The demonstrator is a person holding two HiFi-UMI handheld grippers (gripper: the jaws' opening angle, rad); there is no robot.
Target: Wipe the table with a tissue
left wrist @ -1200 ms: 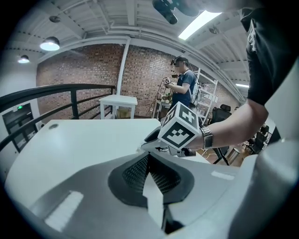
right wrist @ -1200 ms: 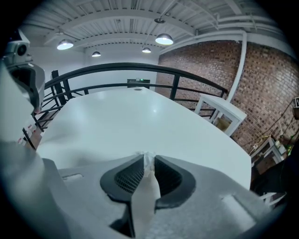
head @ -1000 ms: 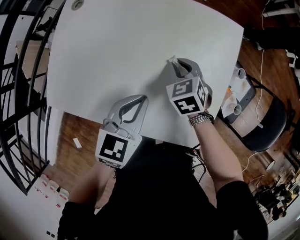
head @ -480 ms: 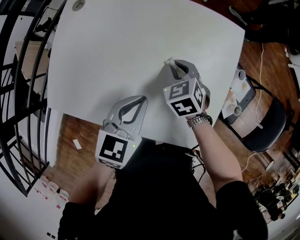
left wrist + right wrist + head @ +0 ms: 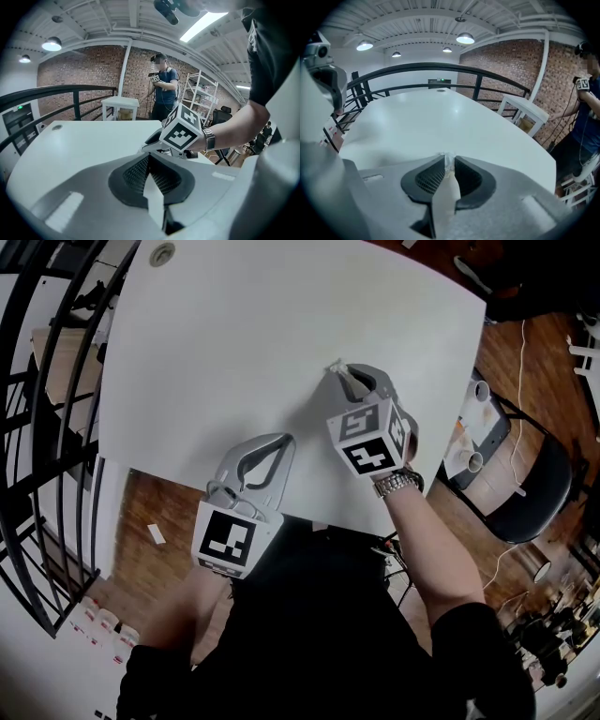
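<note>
Right gripper (image 5: 339,373): fingers (image 5: 471,180) clenched on tissue (image 5: 446,161), small wad at tips, low over white desk (image 5: 234,324), right of centre.
Left gripper (image 5: 284,439): fingers (image 5: 133,173) closed, empty, near front edge.
Risk: thin wad likely to tear or slip out under drag; bare fingers then scraping desk.

The right hand-held gripper (image 5: 449,160) had its dark, ribbed jaws pressed together on a white tissue (image 5: 447,156). A crumpled bit of the tissue stuck out past the tips toward 12 o'clock. Beyond it the glossy white desk (image 5: 440,119) stretched away toward 12 o'clock, and a black railing (image 5: 417,70) curved around the desk's far edge. At 3 o'clock a small white table (image 5: 524,111) stood before a brick wall (image 5: 506,61), and a person (image 5: 586,108) stood at the picture's edge.
</note>
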